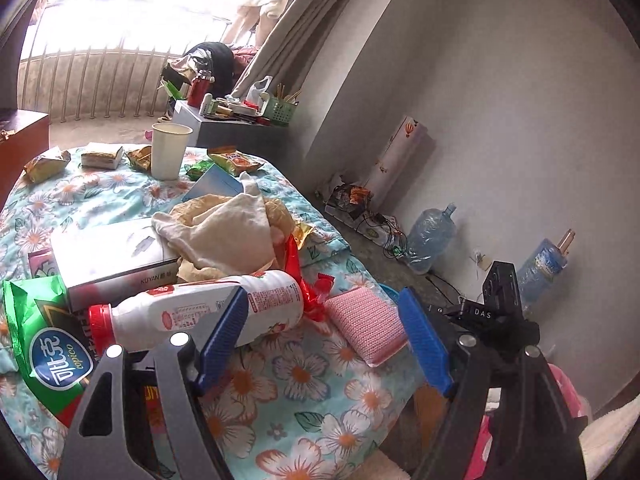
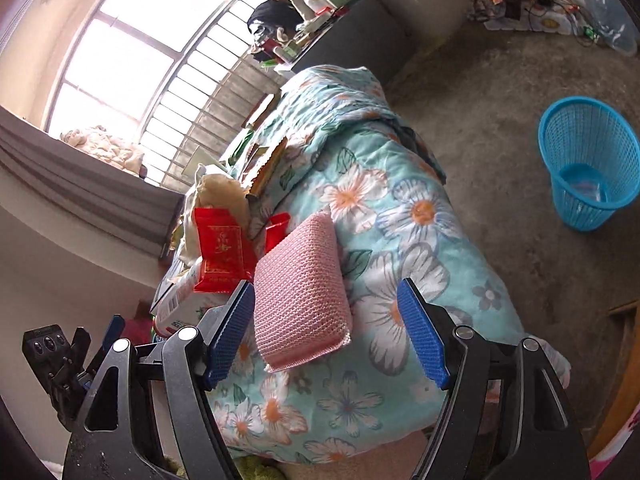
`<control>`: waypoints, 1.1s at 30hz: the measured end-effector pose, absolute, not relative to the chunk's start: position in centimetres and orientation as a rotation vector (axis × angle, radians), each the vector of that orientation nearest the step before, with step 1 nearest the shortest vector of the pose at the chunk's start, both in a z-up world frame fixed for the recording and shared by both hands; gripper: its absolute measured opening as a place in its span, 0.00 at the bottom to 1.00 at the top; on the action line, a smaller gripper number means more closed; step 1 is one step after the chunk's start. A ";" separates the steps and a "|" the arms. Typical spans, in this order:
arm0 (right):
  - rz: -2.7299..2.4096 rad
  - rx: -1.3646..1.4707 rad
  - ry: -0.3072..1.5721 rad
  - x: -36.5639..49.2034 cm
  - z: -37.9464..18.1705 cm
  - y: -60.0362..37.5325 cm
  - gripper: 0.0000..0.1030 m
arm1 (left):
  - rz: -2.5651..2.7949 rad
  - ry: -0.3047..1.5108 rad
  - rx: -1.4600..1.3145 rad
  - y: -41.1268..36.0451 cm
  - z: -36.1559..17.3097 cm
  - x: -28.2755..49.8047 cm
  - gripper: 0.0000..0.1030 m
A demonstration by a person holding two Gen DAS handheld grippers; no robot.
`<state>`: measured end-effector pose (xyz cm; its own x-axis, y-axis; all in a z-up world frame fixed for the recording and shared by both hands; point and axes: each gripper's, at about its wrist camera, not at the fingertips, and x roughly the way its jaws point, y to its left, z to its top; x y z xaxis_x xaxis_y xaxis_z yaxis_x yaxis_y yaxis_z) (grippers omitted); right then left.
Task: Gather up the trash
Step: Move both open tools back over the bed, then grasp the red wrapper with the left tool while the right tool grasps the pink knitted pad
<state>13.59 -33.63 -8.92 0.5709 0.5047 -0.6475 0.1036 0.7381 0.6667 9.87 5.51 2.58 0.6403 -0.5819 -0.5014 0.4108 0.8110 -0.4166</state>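
A floral quilt (image 1: 304,384) covers the bed and is strewn with litter. A white bottle with a red cap (image 1: 192,312) lies on its side just behind the left fingertip of my left gripper (image 1: 324,340), which is open and holds nothing. A pink sponge (image 1: 366,330) lies ahead between its fingers, untouched. My right gripper (image 2: 326,328) is open too. The pink sponge (image 2: 300,300) rests on the quilt (image 2: 400,220) close to its left pad, well clear of the right pad. A red packet (image 2: 222,252) stands behind the sponge. A blue mesh basket (image 2: 584,160) stands on the floor at the right.
A green snack bag (image 1: 44,340), a grey box (image 1: 108,256), crumpled cloths (image 1: 228,228), a paper cup (image 1: 170,150) and several snack packets lie on the bed. A cluttered side table (image 1: 240,120) stands beyond it. Water jugs (image 1: 432,236) and cables line the wall.
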 end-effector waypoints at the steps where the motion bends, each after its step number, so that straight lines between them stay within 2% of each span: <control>1: 0.255 0.726 0.961 13.4 -8.8 -33.1 0.68 | -0.573 0.667 -0.266 4.9 2.8 10.5 0.68; 9: 0.212 0.682 0.986 14.4 -8.9 -31.7 0.67 | -0.589 0.812 -0.223 0.0 1.7 18.1 0.45; 13: 0.218 0.675 1.012 14.7 -9.8 -31.1 0.67 | -0.540 0.901 -0.163 -2.3 0.1 20.9 0.38; 20: 0.247 0.677 1.029 14.9 -10.1 -31.2 0.62 | -0.453 0.944 -0.037 -4.5 -1.8 22.2 0.26; 25: 0.283 0.724 1.031 14.6 -10.2 -31.7 0.56 | -0.411 0.951 0.028 -5.2 -2.6 22.3 0.13; 30: 0.305 0.712 1.044 14.2 -10.1 -31.4 0.52 | -0.393 0.934 0.049 -5.4 -2.5 22.2 0.08; 33: 0.301 0.703 1.056 14.3 -10.2 -31.0 0.46 | -0.395 0.919 0.040 -5.4 -2.3 22.0 0.06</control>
